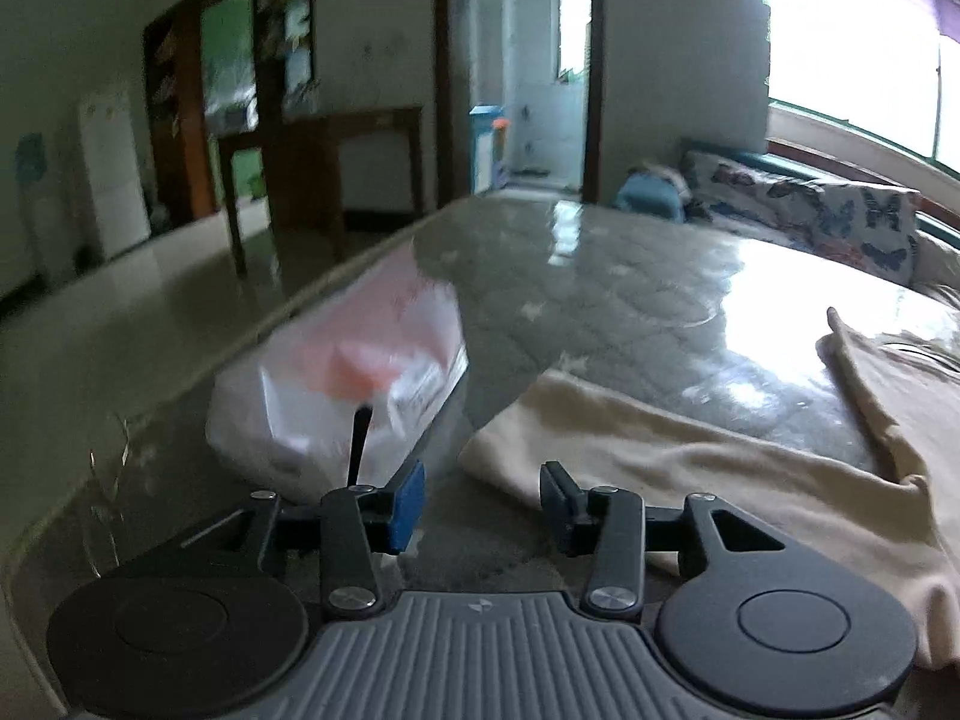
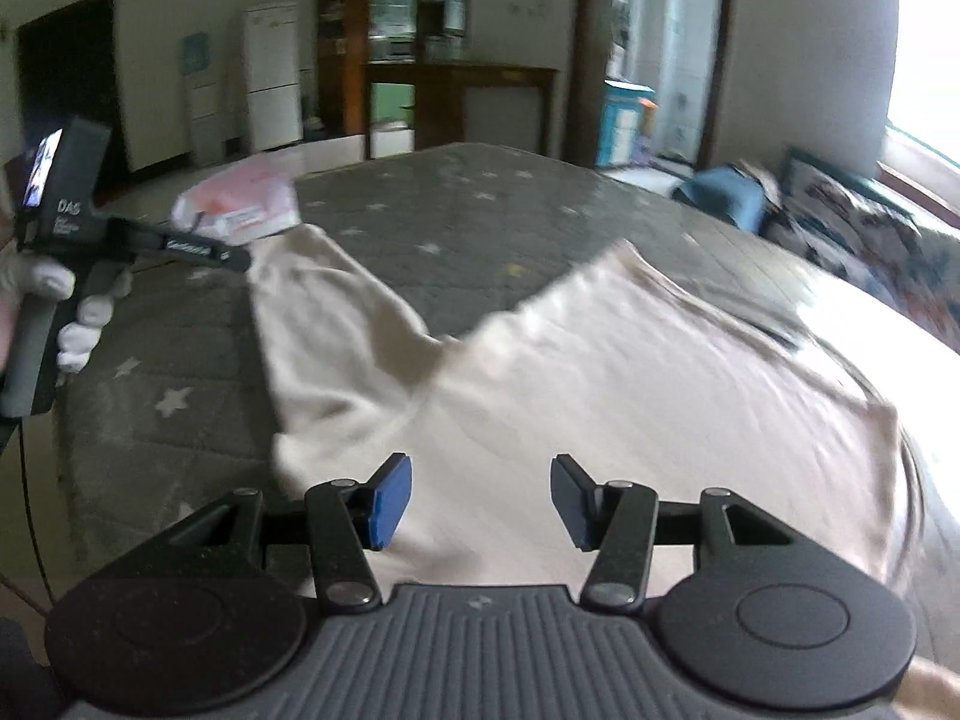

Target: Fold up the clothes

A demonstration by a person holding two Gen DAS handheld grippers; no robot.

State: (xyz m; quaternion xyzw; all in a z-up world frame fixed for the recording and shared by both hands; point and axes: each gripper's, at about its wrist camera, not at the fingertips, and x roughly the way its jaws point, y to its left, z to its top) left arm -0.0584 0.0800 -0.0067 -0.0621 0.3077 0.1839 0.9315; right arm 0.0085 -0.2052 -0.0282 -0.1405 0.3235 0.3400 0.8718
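From your left wrist camera, your left gripper (image 1: 480,507) sits low over the grey star-patterned mattress (image 1: 600,300), its jaws apart with nothing between them; only bare quilted surface shows in the gap. The end of a cream long-sleeved top (image 1: 690,480) lies just ahead and to the right of the right-hand pad (image 1: 555,495), its sleeve stretched flat across the mattress; whether the pad touches the cloth you cannot tell from here. A white and pink plastic bag (image 1: 360,372) rests near the mattress's left edge, just beyond the left pad, and it is blurred. Farther back, a butterfly-print cushion (image 1: 840,210) sits by the bright window.

From your right wrist camera, your right gripper (image 2: 480,501) hovers over the body of the same cream top, which spreads wide over the mattress with one sleeve running away toward the upper left. The jaws stand apart, with the fabric lying flat below and between them, not pinched. At the left edge your white-gloved left hand (image 2: 72,312) grips the handle of the other gripper, whose tip reaches the far end of that sleeve. The plastic bag lies just behind it, near the mattress corner
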